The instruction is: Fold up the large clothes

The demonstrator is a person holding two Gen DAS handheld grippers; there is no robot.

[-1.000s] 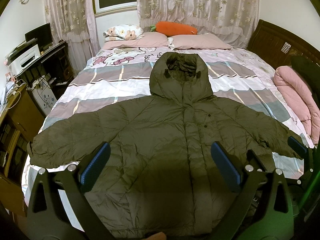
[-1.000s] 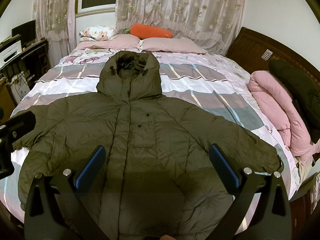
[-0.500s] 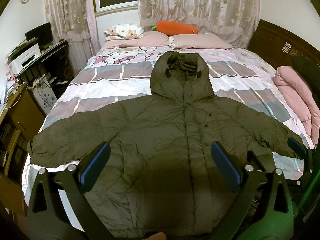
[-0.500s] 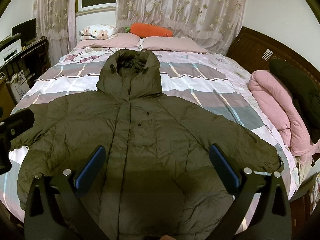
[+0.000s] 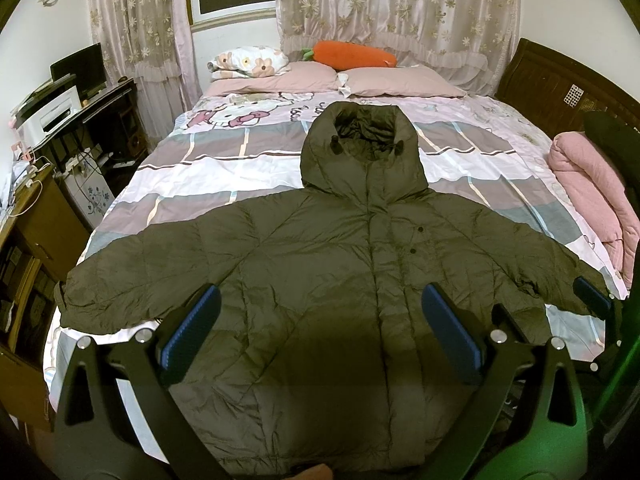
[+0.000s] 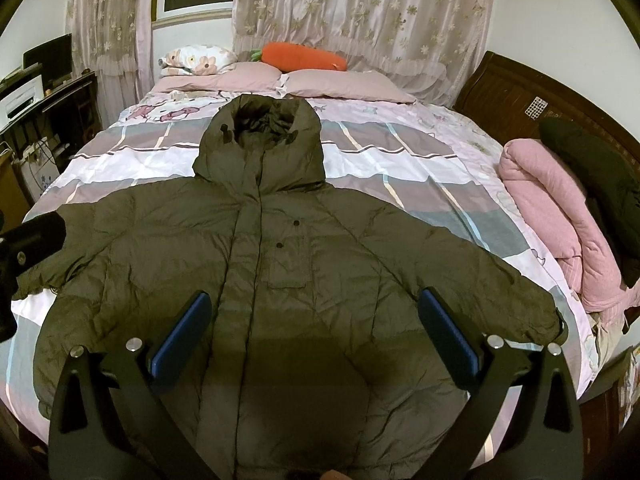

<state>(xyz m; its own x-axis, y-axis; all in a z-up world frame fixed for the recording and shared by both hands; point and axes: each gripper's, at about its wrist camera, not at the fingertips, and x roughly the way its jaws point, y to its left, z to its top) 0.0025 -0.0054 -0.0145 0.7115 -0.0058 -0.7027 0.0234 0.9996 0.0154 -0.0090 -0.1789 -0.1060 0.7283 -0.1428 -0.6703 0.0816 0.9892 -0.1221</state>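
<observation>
A large olive-green hooded puffer jacket (image 5: 328,264) lies flat, front up, on the bed, sleeves spread to both sides and hood toward the pillows; it also shows in the right wrist view (image 6: 280,272). My left gripper (image 5: 320,328) is open and empty, hovering above the jacket's lower hem area. My right gripper (image 6: 316,328) is open and empty, also above the lower body of the jacket. The right gripper's blue pad shows at the right edge of the left wrist view (image 5: 592,300). The left gripper shows as a dark shape at the left edge of the right wrist view (image 6: 28,240).
The bed (image 5: 224,184) has a striped pink and grey cover, pink pillows (image 5: 400,82) and an orange carrot plush (image 5: 354,55). A rolled pink quilt (image 5: 592,192) lies at the bed's right. A dark desk with a printer (image 5: 52,112) stands left. A wooden headboard (image 6: 516,100) is at right.
Both views have shifted very slightly; the jacket has not moved and both grippers stay open.
</observation>
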